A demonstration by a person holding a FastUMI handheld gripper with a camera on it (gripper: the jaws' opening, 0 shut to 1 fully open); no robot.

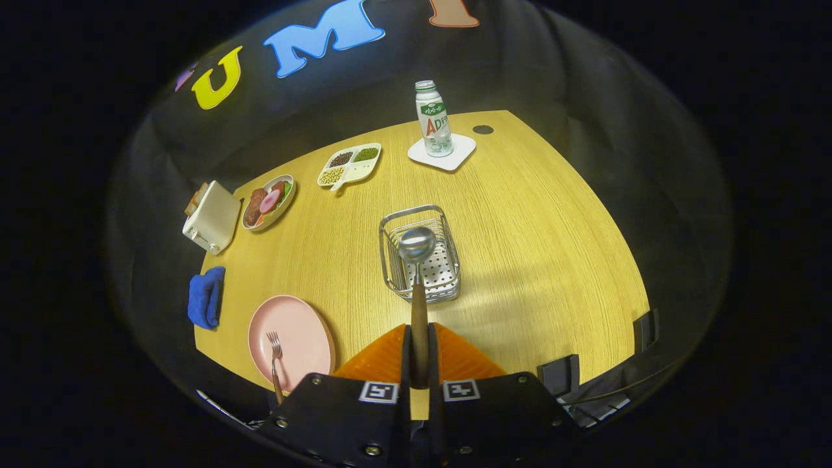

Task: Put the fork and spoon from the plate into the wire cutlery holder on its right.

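Observation:
My gripper [419,338] is shut on the spoon's brown handle, its orange fingers [383,357] pressed against both sides. The spoon [416,246] points forward, and its shiny bowl hangs over the wire cutlery holder [420,260], which stands on the wooden table just ahead of the fingers. The pink plate [291,339] lies to the left of the fingers, near the table's front edge. The fork [275,361] rests on that plate, tines away from me and handle over the rim.
A blue cloth [207,297] lies left of the plate. Farther back stand a white toaster [211,216], a bowl of food [268,201], a divided dish of beans [349,165] and a bottle [433,118] on a white coaster [442,152].

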